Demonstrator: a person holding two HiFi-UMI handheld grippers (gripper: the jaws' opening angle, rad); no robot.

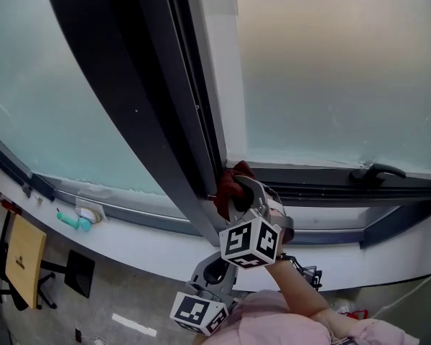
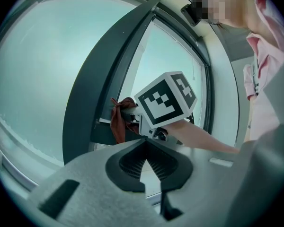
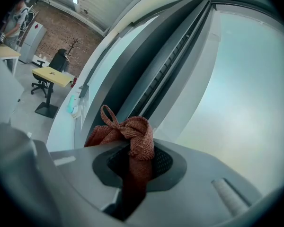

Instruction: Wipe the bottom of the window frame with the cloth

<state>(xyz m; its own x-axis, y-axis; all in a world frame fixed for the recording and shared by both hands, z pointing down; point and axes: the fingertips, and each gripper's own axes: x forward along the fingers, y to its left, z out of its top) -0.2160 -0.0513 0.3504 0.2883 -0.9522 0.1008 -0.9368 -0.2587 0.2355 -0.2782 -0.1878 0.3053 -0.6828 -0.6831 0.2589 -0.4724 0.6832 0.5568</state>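
**My right hand-held gripper (image 1: 235, 196) is clamped on the rust-red cloth (image 1: 228, 184) at the bottom of the window frame (image 1: 323, 175).**

The right gripper view shows the cloth (image 3: 138, 137) bunched and knotted between the jaws, with a loop sticking up on the left. In the head view the cloth sits in the corner where the dark upright mullion (image 1: 140, 121) meets the bottom rail, touching both as far as I can tell. My left hand-held gripper (image 2: 146, 167) hangs lower and closer to me, clear of the frame, its jaws together with nothing between them. A dark window handle (image 1: 377, 171) lies on the rail to the right, well apart from the cloth.
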